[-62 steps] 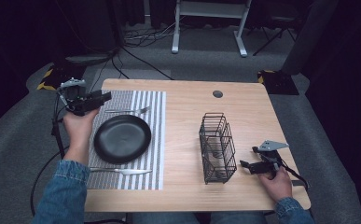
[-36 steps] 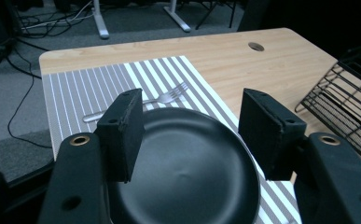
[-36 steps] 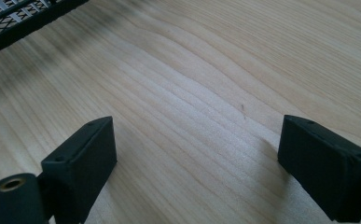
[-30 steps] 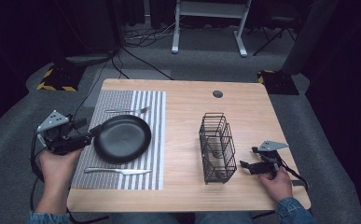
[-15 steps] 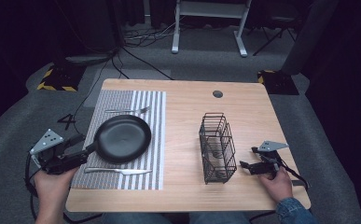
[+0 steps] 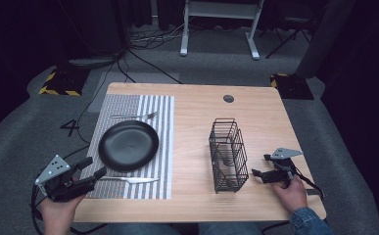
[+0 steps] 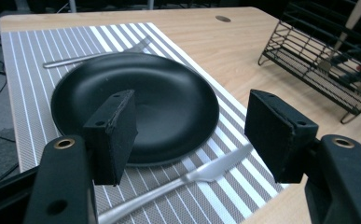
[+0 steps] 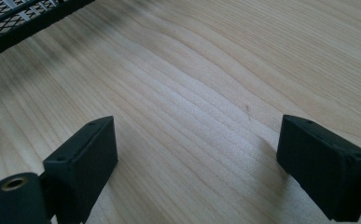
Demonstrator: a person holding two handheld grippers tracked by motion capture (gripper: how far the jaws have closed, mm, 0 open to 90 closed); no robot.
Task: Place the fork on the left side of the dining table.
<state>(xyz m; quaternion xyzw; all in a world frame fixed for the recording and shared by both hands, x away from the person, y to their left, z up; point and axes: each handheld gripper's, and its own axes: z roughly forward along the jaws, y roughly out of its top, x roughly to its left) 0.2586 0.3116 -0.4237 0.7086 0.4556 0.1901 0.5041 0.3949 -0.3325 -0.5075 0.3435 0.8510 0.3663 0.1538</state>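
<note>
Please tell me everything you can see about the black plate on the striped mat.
The black plate is round and shallow, with a low raised rim and a matte, dark finish; it holds nothing. It lies flat on the striped placemat. A fork lies just beyond it, a knife on its near side. The open left gripper points toward it without touching.

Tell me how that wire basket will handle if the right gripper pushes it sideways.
The wire basket looks tall and narrow, so a push high on its side would probably tip it. Its open black wire suggests it is light and likely to slide on the smooth wooden table. Pushing low seems safer.
</note>
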